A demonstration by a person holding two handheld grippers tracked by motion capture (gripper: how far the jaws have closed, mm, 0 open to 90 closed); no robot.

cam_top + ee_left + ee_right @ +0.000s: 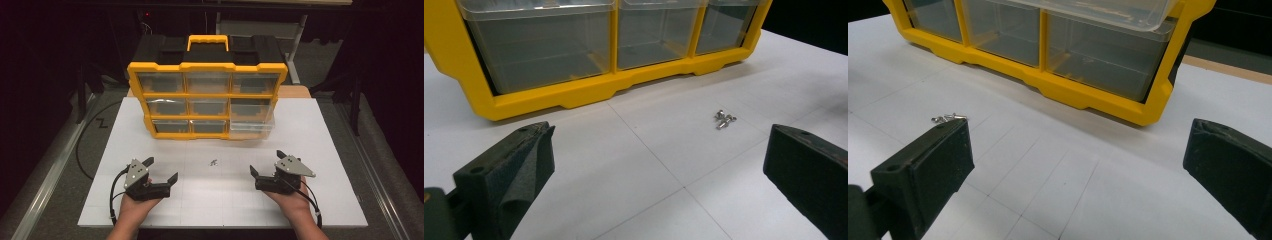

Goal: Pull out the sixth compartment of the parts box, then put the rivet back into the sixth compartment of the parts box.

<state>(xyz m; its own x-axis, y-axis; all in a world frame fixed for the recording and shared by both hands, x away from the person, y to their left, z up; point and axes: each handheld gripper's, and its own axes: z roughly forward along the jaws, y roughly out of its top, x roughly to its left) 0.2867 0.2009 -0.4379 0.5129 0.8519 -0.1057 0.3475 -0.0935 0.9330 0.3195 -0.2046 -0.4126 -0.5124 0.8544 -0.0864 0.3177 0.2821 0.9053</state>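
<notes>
Both grippers' jaws gape apart, flanking small screws (213,162) before unlabelled organizer (207,102)

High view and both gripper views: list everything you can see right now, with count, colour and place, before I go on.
Drawer organiser: one, yellow frame with black top and yellow handle, at the far middle of the board; nine clear drawers.
Pulled-out drawer: one, clear, middle row on the right, sticking out of the frame.
Small screws: a little cluster, silvery, on the board between the two grippers, apart from both; exact count too small to tell.
Board: one, white with a faint grid, covering the table.
Cable: one, black, looping off the board's left edge.
Left gripper: one, black, near left of the board, jaws open.
Right gripper: one, black, near right, jaws open.
</notes>
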